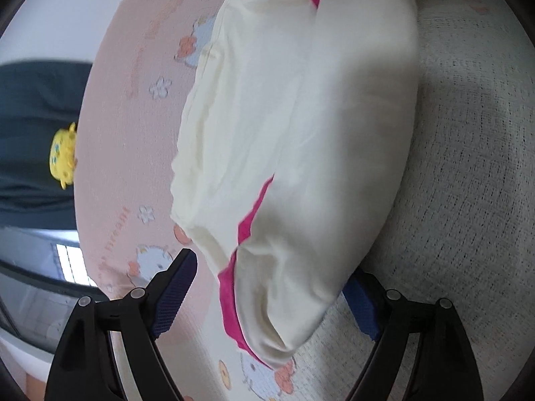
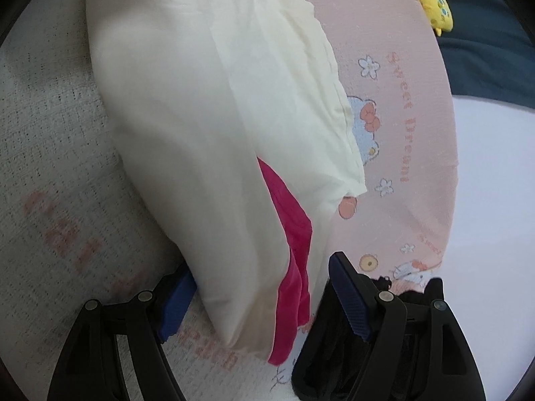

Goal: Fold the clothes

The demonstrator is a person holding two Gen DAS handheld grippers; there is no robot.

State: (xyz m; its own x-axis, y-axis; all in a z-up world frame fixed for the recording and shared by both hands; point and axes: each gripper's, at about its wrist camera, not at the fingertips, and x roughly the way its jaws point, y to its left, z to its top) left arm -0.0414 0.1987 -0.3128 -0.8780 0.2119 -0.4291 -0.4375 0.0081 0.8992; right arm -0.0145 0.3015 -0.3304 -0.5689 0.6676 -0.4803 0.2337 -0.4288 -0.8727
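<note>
A cream garment [image 1: 284, 127] with pink trim [image 1: 230, 300] lies folded over on a pink cartoon-print blanket [image 1: 133, 133]. My left gripper [image 1: 271, 287] is open, its blue-padded fingers [image 1: 174, 294] wide on either side of the garment's near end. In the right wrist view the same cream garment [image 2: 200, 117] with its pink trim [image 2: 291, 267] lies between the fingers [image 2: 351, 294] of my right gripper [image 2: 260, 287], which is open too. Neither gripper pinches the cloth. The garment's bulk hides part of each inner finger.
A white textured part of the blanket [image 1: 468, 183] lies beside the garment. A yellow plush toy [image 1: 63, 153] sits at the blanket's far edge against dark fabric [image 1: 33, 100]; it also shows in the right wrist view [image 2: 433, 3].
</note>
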